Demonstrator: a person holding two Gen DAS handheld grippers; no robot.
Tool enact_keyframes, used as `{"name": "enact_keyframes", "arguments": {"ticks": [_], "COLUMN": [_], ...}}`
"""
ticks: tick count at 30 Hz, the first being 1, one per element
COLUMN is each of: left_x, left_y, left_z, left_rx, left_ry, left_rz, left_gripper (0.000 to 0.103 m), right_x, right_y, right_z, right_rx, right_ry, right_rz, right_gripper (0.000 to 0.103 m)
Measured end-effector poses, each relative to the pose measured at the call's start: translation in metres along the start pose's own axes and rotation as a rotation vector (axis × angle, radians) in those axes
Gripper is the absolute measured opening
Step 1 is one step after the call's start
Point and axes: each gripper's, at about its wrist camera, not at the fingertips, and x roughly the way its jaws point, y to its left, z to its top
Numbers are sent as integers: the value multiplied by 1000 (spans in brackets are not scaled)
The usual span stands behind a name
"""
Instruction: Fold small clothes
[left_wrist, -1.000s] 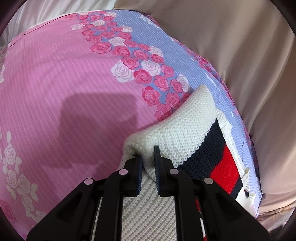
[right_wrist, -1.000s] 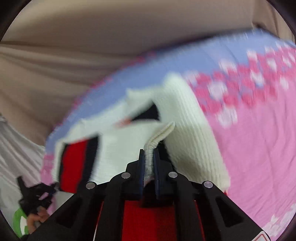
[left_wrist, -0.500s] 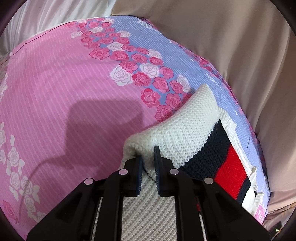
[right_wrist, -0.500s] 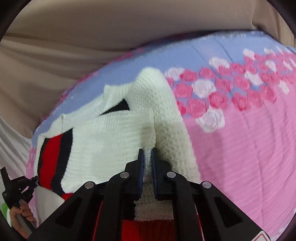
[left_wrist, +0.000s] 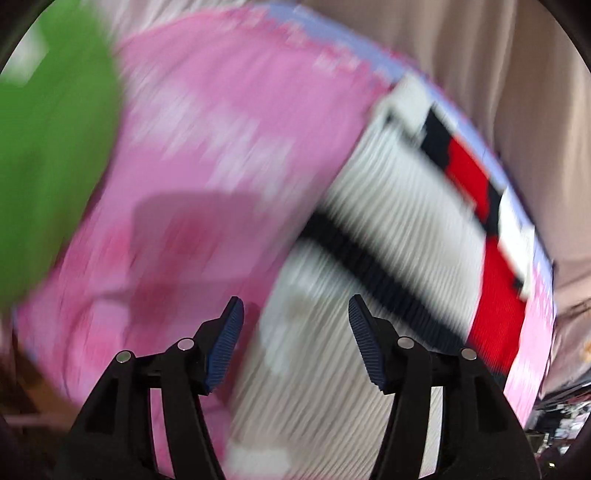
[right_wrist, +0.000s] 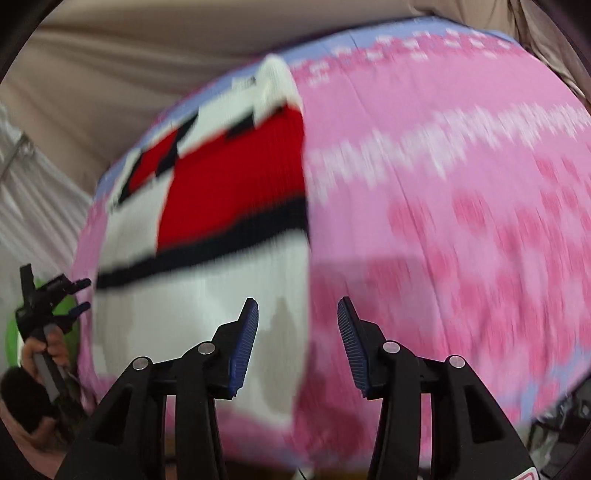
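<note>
A small white knit sweater (left_wrist: 388, 229) with red and dark navy bands lies folded on a pink floral sheet (left_wrist: 207, 155). Both views are blurred by motion. My left gripper (left_wrist: 295, 314) hangs above the sweater's near white part, its jaws opening with nothing between them. In the right wrist view the same sweater (right_wrist: 207, 236) lies left of centre. My right gripper (right_wrist: 297, 314) is over the sweater's right edge, its jaws also opening and empty. The left gripper (right_wrist: 72, 293), held in a hand, shows at the far left of that view.
The pink sheet (right_wrist: 461, 221) with its lilac border covers the work surface. Beige cloth (left_wrist: 498, 92) hangs behind it. A green blurred object (left_wrist: 48, 155) fills the left wrist view's left side. A person's hand (right_wrist: 44, 350) grips the left tool's handle.
Both grippers were shut on folds of the white knit; now both have let go and stand open. Both have pulled back fast, and the sweater lies flat, showing its red and navy bands.
</note>
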Motion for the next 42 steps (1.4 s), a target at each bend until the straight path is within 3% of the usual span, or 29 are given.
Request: {"name": "enact_keyframes", "arguments": {"ticks": [4,6,10,12,14,15,16,17,19,23,27,30,32,36,38,39,42], "left_x": [-12,-13,-8,-6,-3,-3,-3,-3,-13,-54,-80,-92,-97,-115,-133,-146,-161], "left_y": [15,10,-6,-8,-7,-4,-1,2,5,-6,-25,-33,-30,-29,-32,-37,-62], "left_z": [-45,-53,-56,-52,-45,-44,-41,-38,-35,-38,-59,-86,-113,-151,-156,-151,-113], "left_rx": [-13,-6,24,-2,-25,-40,-67,-94,-126,-25,141,278,338,419,429,431,404], "left_ry": [0,-1,-1,4,12,14,24,48,38,-19,36,112,199,319,312,270,120], "left_rz": [-18,-30,-41,-80,-93,-94,-114,-143,-152,-143,-112,-64,-35,-86,-114,-119,-137], "left_gripper": [63,69,74,67,46,39,16,9,8,7,7,6,6,6,6,6,6], "right_x": [10,13,21,25,31,32,33,35,36,-9,-52,-69,-71,-89,-109,-122,-150], "right_y": [-2,1,15,22,29,30,31,32,30,30,23,15,9,-3,-6,-7,-5], "right_z": [-41,-44,-45,-42,-40,-40,-40,-38,-32,-24,-24,-36,-53,-89,-91,-87,-56], "right_rx": [15,-7,-53,-62,-54,-51,-48,-41,4,-2,-54,-163,-251,-443,-446,-426,-367], "right_ry": [98,70,63,56,51,40,33,37,43,-81,-121,-41,79,305,335,328,198], "right_rz": [34,57,63,77,110,106,102,103,114,136,107,40,23,74,156,216,300], "right_gripper": [47,58,59,59,59,52,44,15,9,6,6,5,5,6,6,6,5]}}
